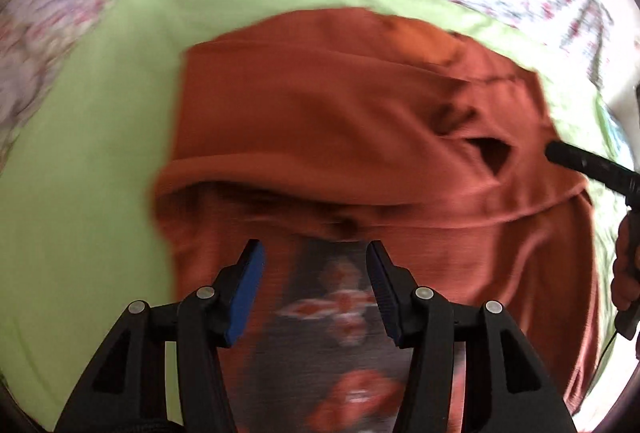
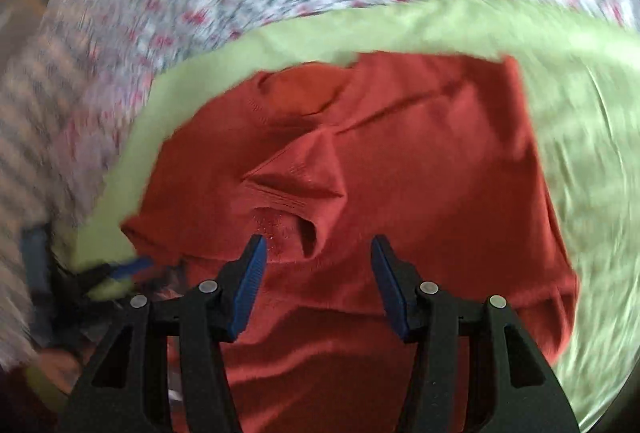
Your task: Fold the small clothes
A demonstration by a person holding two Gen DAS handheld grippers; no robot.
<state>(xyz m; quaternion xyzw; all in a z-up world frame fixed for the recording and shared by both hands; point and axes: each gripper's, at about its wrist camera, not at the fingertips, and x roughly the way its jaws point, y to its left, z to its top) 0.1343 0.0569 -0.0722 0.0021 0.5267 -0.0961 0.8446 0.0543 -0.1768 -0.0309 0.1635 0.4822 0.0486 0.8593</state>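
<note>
Both the left gripper [image 1: 316, 273] and right gripper [image 2: 316, 269] are hovering wide open and empty over the rust-orange T-shirt [image 1: 340, 101], which is lying partly folded on the green sheet [image 1: 88, 153], seemingly readying another fold.

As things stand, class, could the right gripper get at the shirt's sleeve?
Probably yes. The right gripper is open, and the folded sleeve of the shirt lies just ahead of its fingertips with nothing between them. The frame is blurred, so its height above the cloth is unclear.

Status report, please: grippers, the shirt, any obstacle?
Left gripper open, empty. Right gripper open, empty. Rust shirt partly folded on green cloth. No obstacle seen; views blurred.
</note>
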